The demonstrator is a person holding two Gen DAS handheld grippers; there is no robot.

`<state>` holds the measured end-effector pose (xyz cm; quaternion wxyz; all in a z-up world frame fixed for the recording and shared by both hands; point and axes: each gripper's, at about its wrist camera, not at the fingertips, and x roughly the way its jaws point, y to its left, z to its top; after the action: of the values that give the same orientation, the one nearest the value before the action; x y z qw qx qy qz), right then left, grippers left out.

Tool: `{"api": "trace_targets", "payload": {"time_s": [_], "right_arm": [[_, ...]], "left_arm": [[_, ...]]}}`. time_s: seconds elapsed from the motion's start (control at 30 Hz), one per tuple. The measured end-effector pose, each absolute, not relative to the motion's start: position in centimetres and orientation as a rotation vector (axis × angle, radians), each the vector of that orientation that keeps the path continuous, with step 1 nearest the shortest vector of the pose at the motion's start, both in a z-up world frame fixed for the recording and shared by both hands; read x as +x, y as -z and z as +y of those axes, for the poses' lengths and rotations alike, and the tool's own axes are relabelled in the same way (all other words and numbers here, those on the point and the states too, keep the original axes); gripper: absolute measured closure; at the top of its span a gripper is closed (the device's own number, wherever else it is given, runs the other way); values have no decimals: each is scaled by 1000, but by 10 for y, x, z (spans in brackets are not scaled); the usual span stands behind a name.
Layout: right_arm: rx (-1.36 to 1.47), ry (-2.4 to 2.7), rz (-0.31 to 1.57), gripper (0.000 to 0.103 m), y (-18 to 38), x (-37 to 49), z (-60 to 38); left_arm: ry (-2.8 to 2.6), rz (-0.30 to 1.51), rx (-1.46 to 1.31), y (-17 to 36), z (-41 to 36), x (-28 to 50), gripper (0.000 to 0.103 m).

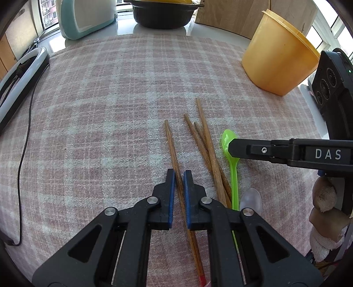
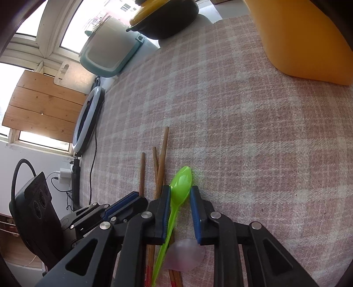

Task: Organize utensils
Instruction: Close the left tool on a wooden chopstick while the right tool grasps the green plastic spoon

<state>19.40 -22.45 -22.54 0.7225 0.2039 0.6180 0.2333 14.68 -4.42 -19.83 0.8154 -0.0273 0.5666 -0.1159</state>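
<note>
A pink-and-white checked cloth (image 1: 99,110) covers the counter and fills most of both views. Far ahead of the left fingers and to their right stands a yellow tub (image 1: 278,55), upright on the cloth; in the right wrist view the same tub looms at the upper right, well beyond the fingertips. Past the far edge of the cloth sit a black pot (image 1: 163,15) and a pale teal appliance (image 1: 86,17), and a ring light (image 1: 19,81) lies off to the left of the left fingers. The left gripper (image 1: 179,176) is down at the cloth with its blue-padded fingers (image 1: 171,187) parted by a narrow gap — a single wooden chopstick (image 1: 174,154) runs lengthwise through that gap, though whether the pads touch it I cannot tell. Just right of those fingers three more chopsticks (image 1: 207,145) lie crossed in a loose bundle. The right gripper (image 2: 180,194) has its fingers (image 2: 195,207) open on either side of the green spoon (image 2: 182,185), whose bowl lies at the fingertips — its handle running back between them. A clear spoon (image 2: 185,256) lies beneath the right fingers, touching the green handle.
</note>
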Motion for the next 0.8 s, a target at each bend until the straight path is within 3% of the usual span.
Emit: {"api": "trace_targets", "payload": {"time_s": [0.43, 0.57, 0.8], "right_arm": [[368, -496, 1382, 88, 223, 204, -209], [370, -510, 1373, 100, 222, 203, -205], [369, -511, 1329, 102, 212, 198, -207]], "left_arm": [[231, 1195, 59, 197, -50, 143, 96], [230, 1185, 15, 197, -44, 142, 97], [214, 1162, -103, 191, -22, 139, 98]]}}
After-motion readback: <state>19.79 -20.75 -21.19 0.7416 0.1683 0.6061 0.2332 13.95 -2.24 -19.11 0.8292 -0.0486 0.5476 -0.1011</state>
